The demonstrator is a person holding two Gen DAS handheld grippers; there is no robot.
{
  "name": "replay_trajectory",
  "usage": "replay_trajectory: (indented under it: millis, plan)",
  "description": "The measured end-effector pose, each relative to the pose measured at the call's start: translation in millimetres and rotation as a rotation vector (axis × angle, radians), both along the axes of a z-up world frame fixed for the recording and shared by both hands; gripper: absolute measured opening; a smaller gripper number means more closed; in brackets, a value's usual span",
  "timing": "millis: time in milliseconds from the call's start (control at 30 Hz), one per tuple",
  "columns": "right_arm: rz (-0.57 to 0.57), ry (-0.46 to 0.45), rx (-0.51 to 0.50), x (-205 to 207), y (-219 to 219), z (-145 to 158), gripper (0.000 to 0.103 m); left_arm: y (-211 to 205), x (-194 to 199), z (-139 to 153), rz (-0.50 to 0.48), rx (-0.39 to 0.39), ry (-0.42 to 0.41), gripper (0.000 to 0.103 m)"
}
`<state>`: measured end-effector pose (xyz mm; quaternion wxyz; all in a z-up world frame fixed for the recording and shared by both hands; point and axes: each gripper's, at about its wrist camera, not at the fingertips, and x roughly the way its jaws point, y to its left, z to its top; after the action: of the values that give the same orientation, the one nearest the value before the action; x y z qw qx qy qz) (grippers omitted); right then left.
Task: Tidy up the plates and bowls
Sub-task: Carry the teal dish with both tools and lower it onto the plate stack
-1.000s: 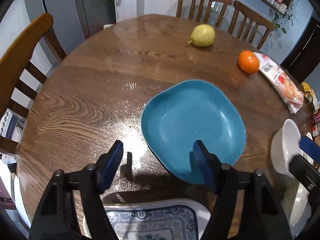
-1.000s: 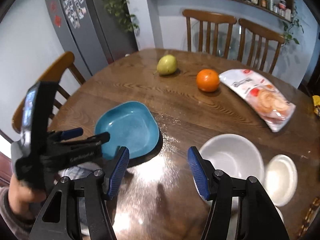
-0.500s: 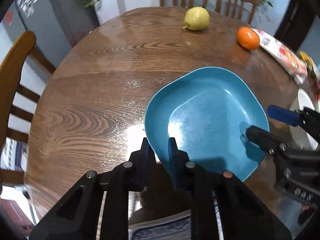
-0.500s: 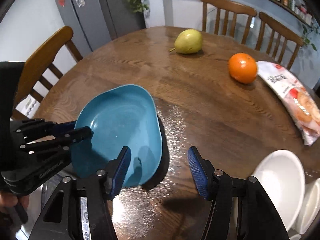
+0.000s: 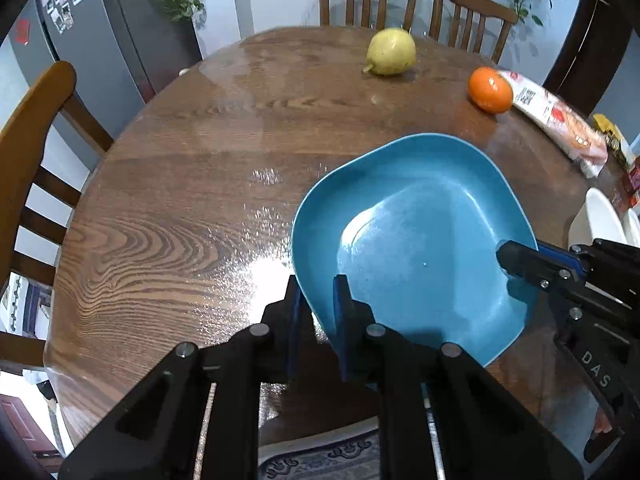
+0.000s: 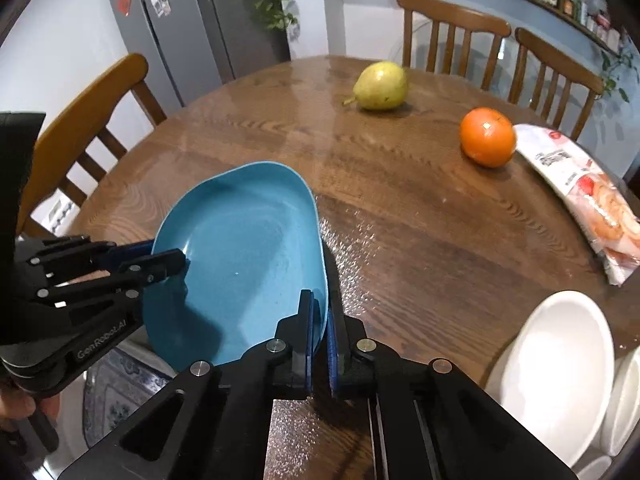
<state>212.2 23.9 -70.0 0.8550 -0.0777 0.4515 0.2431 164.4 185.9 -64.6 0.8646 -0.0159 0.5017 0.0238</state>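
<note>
A blue squarish plate [image 5: 420, 232] [image 6: 248, 248] lies tilted at the near side of the round wooden table [image 5: 180, 200]. My left gripper [image 5: 318, 284] pinches its near-left rim, one pad inside and one outside, with the jaws still closing a little. From the right wrist view this gripper [image 6: 168, 256] comes in at the left. My right gripper [image 6: 320, 300] is shut on the plate's near-right rim, and in the left wrist view it [image 5: 516, 252] enters from the right. A blue-and-white patterned plate [image 6: 116, 392] [image 5: 320, 460] lies partly under the blue one.
A white bowl [image 6: 552, 372] and white dishes [image 6: 624, 400] sit at the near right. Farther back lie a pear [image 6: 380, 86], an orange [image 6: 487, 136] and a snack bag [image 6: 588, 196]. Wooden chairs [image 6: 80, 120] ring the table. A hand [image 6: 16, 404] holds the left gripper.
Both grippers went from wide open to closed on the blue plate's rim, the left first, then the right. The right gripper moved left from the white bowl to the plate.
</note>
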Motion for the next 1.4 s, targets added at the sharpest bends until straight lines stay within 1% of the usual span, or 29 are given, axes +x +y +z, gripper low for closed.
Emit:
replay_trajectory:
  millis: [133,333,567,767,933,1133,1400]
  plan:
    - [-0.018,-0.033,0.032,-7.6,-5.6,17.0,0.005,-4.2,-7.5,17.3,-0.003,0.009,-0.054,0.012]
    - [-0.038,-0.055,0.102,-31.3,-18.5,42.7,0.004,-10.0,-35.7,44.3,-0.014,0.02,-0.127,0.012]
    - [-0.031,-0.047,0.14,-67.2,-28.3,57.0,0.005,-14.5,-67.7,55.9,-0.014,0.018,-0.155,0.013]
    - [-0.006,-0.044,0.134,-95.0,-28.0,53.5,0.005,-16.3,-89.5,58.6,-0.007,0.035,-0.162,0.013]
    - [0.007,-0.018,0.142,-113.2,-28.1,46.6,0.005,-13.9,-103.4,54.2,0.005,0.039,-0.153,0.013]
    - [0.026,0.005,0.142,-130.4,-23.0,40.5,0.005,-10.8,-122.7,45.8,0.025,0.037,-0.127,0.013]
    - [0.045,0.049,0.127,-145.7,-14.9,26.8,0.005,-7.3,-138.1,30.9,0.048,0.039,-0.084,0.013]
